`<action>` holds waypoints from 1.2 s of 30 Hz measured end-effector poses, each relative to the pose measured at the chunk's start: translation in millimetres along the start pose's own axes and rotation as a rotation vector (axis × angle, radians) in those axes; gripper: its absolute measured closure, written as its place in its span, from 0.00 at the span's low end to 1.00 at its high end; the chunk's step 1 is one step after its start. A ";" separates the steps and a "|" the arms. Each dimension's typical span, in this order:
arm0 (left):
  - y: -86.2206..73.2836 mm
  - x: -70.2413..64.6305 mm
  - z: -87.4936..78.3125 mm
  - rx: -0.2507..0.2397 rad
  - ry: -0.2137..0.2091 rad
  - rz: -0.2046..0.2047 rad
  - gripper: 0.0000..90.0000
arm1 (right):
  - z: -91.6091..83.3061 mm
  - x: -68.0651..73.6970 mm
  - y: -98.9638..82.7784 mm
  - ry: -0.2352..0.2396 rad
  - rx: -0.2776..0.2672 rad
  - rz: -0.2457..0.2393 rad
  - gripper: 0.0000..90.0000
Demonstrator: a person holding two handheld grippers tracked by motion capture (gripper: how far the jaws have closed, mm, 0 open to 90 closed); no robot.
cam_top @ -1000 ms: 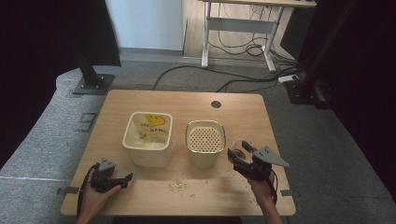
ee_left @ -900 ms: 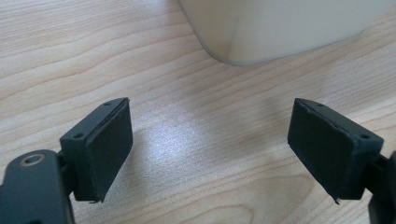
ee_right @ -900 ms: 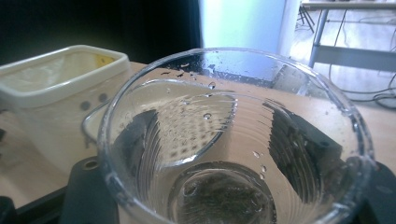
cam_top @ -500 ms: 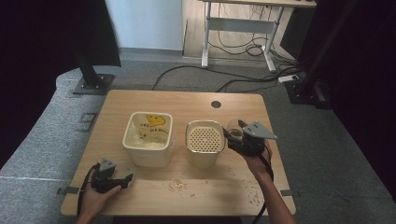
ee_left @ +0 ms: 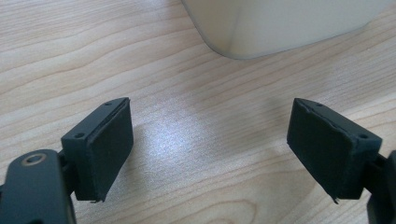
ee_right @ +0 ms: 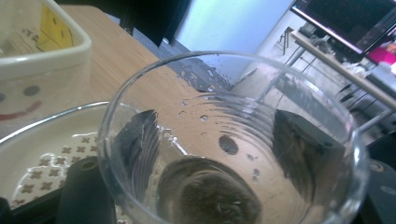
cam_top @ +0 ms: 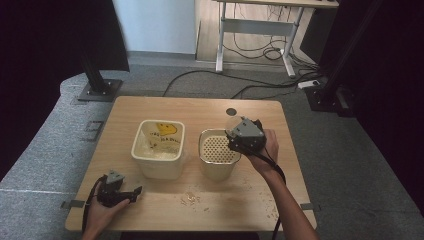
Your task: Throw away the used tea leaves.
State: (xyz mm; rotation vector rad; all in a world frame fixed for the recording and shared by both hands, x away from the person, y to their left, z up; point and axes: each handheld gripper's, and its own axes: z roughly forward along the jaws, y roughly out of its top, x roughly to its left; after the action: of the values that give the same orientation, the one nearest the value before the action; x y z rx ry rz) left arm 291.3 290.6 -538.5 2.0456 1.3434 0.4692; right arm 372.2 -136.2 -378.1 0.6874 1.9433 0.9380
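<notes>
**Glass held over the strainer tub — keep it steady**

Right gripper (cam_top: 239, 131) has a clear glass (ee_right: 229, 154) between its jaws; the right gripper view shows both black pads against the glass walls, one on each side, so it's a grip on the glass, and those jaws have just been opening a little. The glass sits at the far right rim of the perforated tub (cam_top: 218, 148), above it, mouth tilted toward the camera. Droplets on the inner wall; looks nearly empty.

Left gripper (cam_top: 121, 191) rests on the table (cam_top: 200, 110) at the near left corner, jaws wide apart, nothing between them, just in front of the smiley tub (cam_top: 159, 146).

Judgement: the step in hand looks like tipping or draining the glass over the perforated tub.

How to do it well:
- Don't loosen the pads further; wet glass is slippery and round.
- Keep the mouth inside the tub's rim before tilting more.
- Roll the wrist slowly; avoid knocking the rim.
- Some crumbs or spill (cam_top: 191, 199) already lie on the table in front of the tubs, so watch for overshoot.
</notes>
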 end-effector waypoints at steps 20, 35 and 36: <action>0.5 2.1 0.4 0.003 0.005 -0.003 0.16 | 22.9 36.9 6.1 -0.201 0.176 -0.728 0.37; 0.9 3.3 -0.8 -0.002 0.006 -0.010 0.16 | 37.0 59.4 3.9 -0.319 0.290 -1.162 0.39; 1.0 3.3 -0.9 -0.002 0.006 -0.009 0.16 | 37.9 60.3 3.8 -0.327 0.295 -1.207 0.39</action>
State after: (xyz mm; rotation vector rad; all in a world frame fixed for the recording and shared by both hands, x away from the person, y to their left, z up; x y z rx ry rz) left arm 292.8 293.6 -537.3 2.0372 1.3542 0.4732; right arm 376.0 -75.8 -416.0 -0.2323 1.7482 -0.2003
